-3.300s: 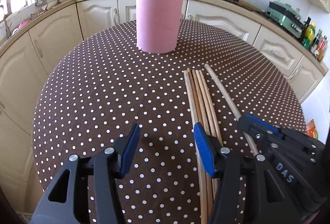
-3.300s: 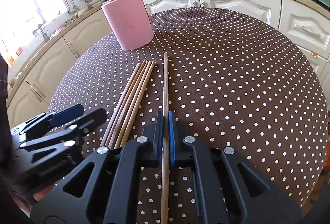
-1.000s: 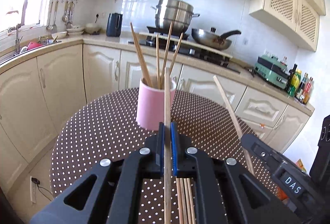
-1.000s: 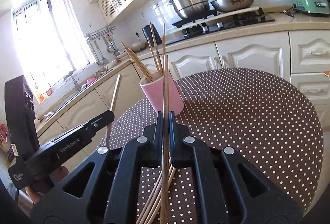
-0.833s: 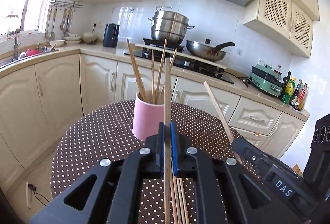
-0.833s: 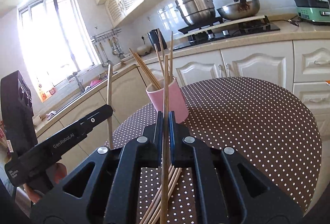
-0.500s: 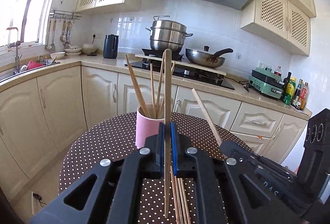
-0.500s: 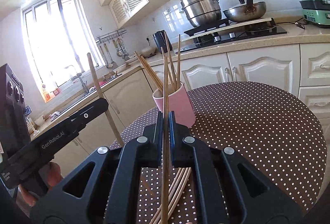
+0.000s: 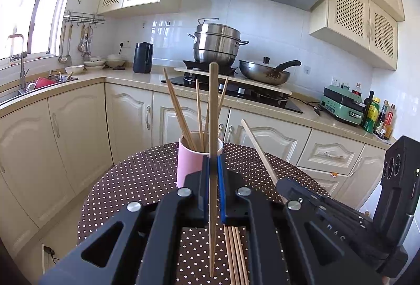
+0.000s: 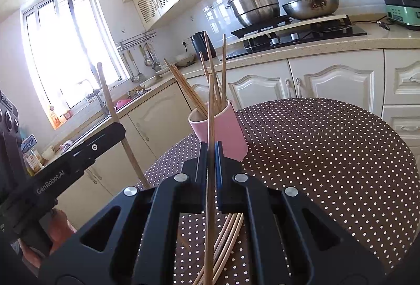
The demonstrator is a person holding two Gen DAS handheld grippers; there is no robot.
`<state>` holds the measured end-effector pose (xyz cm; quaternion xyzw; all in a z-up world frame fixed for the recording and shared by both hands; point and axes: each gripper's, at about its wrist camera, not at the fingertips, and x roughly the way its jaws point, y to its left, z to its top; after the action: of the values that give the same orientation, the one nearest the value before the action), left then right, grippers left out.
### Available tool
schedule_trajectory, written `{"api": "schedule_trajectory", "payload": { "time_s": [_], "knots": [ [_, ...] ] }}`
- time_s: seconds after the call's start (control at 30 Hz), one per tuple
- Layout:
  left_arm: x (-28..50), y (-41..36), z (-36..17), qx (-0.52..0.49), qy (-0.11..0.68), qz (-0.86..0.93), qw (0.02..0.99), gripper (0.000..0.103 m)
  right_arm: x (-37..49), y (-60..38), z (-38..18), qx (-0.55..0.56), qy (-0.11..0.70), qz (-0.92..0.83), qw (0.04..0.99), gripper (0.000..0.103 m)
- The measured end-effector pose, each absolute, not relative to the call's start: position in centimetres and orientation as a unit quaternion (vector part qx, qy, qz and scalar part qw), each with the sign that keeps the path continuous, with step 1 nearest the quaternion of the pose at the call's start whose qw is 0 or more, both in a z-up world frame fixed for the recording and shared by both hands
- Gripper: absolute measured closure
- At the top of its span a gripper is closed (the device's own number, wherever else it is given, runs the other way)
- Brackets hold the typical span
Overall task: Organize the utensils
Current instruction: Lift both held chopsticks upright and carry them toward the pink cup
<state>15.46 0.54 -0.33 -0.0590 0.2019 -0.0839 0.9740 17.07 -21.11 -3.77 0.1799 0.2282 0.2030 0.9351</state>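
A pink holder (image 9: pixel 189 164) with several wooden chopsticks stands on the round dotted table (image 9: pixel 136 180); it also shows in the right wrist view (image 10: pixel 231 130). My left gripper (image 9: pixel 213 169) is shut on one chopstick (image 9: pixel 213 111), held upright above the table, short of the holder. My right gripper (image 10: pixel 210 153) is shut on another chopstick (image 10: pixel 210 106), also upright. Each gripper shows in the other's view, the right one (image 9: pixel 315 208) and the left one (image 10: pixel 78 156). Several loose chopsticks (image 9: pixel 236 253) lie on the table below; they also show in the right wrist view (image 10: pixel 225 240).
Cream kitchen cabinets (image 9: pixel 78 132) ring the table. On the counter behind are a stove with a steel pot (image 9: pixel 216 44) and pan (image 9: pixel 265 72), a black kettle (image 9: pixel 143 57), a green appliance (image 9: pixel 344 103) and bottles. A sink (image 9: pixel 34 82) is at left.
Both grippers have closed on a chopstick each and lifted them off the table, tipping them from flat to upright; over the last second both rose a little higher toward the holder.
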Motion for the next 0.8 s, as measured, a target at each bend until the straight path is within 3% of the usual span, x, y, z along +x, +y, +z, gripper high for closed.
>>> {"api": "schedule_trajectory", "payload": {
  "time_s": [0.53, 0.8],
  "knots": [
    [18.5, 1.3, 2.5, -0.057, 0.165, -0.082, 0.981, 0.096, 21.1, -20.2, 1.3, 0.154, 0.141, 0.19, 0.959, 0.097],
    [19.2, 1.2, 2.9, -0.048, 0.157, -0.085, 0.983, 0.096, 22.8, -18.7, 1.8, 0.146, 0.143, 0.215, 0.955, 0.097]
  ]
}}
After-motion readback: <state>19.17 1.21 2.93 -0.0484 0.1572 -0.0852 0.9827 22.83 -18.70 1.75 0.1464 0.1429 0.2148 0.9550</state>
